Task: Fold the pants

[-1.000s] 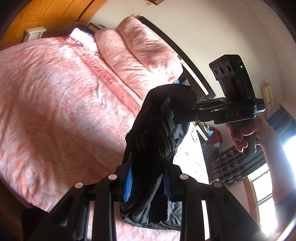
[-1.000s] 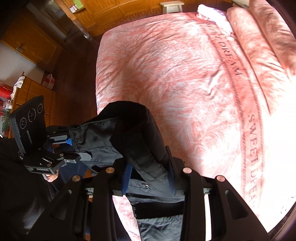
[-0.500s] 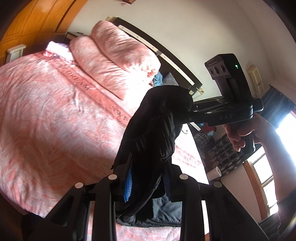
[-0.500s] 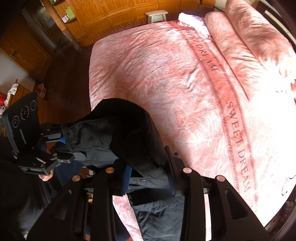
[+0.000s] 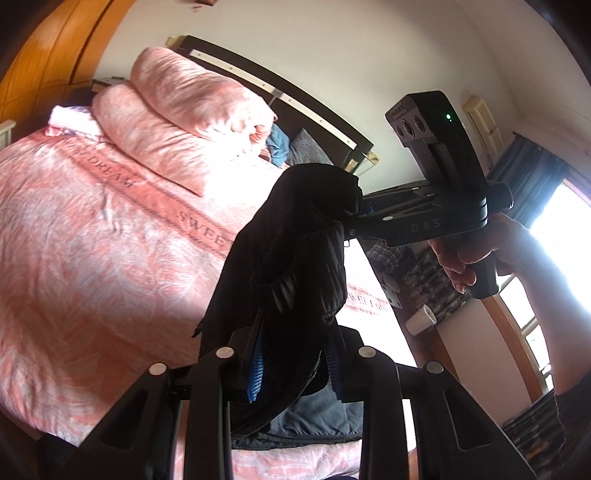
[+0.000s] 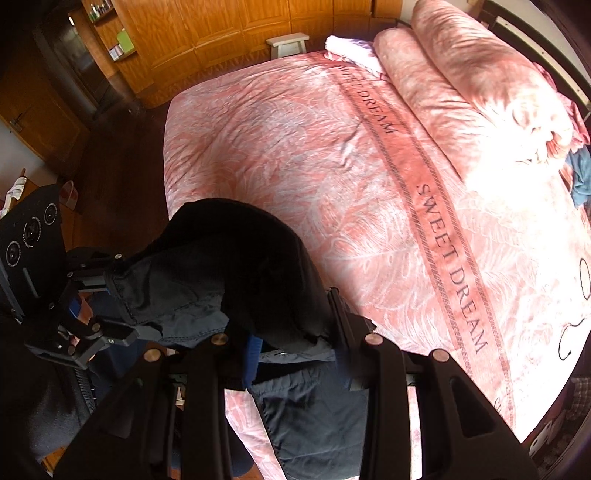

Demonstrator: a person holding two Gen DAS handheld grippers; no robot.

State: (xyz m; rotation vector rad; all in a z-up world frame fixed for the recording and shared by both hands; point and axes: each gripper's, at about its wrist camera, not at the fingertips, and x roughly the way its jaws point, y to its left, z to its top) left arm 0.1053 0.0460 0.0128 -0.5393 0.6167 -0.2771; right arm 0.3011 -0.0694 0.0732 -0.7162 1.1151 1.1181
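Observation:
Dark navy pants (image 5: 291, 258) hang bunched in the air between my two grippers, above the near edge of the bed. My left gripper (image 5: 293, 363) is shut on one part of the waist end. My right gripper (image 6: 291, 350) is shut on another part of the pants (image 6: 236, 280). Each gripper shows in the other's view: the right one (image 5: 364, 210) at the top of the bunch, the left one (image 6: 110, 314) at the left. The legs (image 6: 314, 413) trail down onto the bed's edge.
A bed with a pink "SWEET DREAM" cover (image 6: 332, 166) fills the view. Rolled pink bedding (image 5: 192, 122) lies by the dark headboard (image 5: 295, 96). Wooden wardrobes (image 6: 229, 33) and a white stool (image 6: 288, 44) stand beyond. A window (image 5: 554, 236) and a paper cup (image 5: 421, 319) are at the right.
Both grippers have lifted and tilted with the pants held. The views have swung toward the headboard and pillows. The grip on the pants is unchanged.

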